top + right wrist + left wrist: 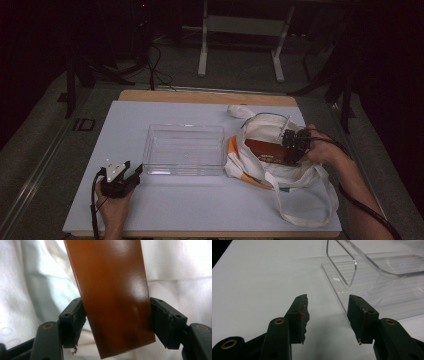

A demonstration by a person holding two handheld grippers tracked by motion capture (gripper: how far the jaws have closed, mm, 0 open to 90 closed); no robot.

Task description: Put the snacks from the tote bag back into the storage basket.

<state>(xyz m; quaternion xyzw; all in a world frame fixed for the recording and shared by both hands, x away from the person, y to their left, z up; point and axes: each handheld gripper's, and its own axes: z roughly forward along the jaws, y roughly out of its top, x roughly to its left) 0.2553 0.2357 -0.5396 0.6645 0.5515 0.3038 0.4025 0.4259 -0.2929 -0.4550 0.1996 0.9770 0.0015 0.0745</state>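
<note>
A person's left gripper (131, 172) rests on the white counter (60, 200), its jaws standing wide with nothing between them, the corner of a clear plastic bin (184, 149) just ahead and to the right of its fingertips (300, 312). Farther right, beyond the bin, a white cloth tote bag (280, 172) lies slumped on the counter with its mouth gaping, and the right gripper (295, 150) reaches into it. That gripper's jaws straddle a glossy brown box (112, 295), one on each long side; the pad (165, 322) to the gripper's right sits against the box's edge, while at the other pad I cannot tell whether any gap remains, so the hold looks wide and at best light. The box lies inside the bag, running away from the gripper with its near end poking between the jaws. The risk from here, as I judge it, is a slip: the box's surface is slick and the bite takes only its near end, so a lift could let it pivot or drop back. The loose cloth and trailing straps beside the gripper could also snag and drag the bag along.
</note>
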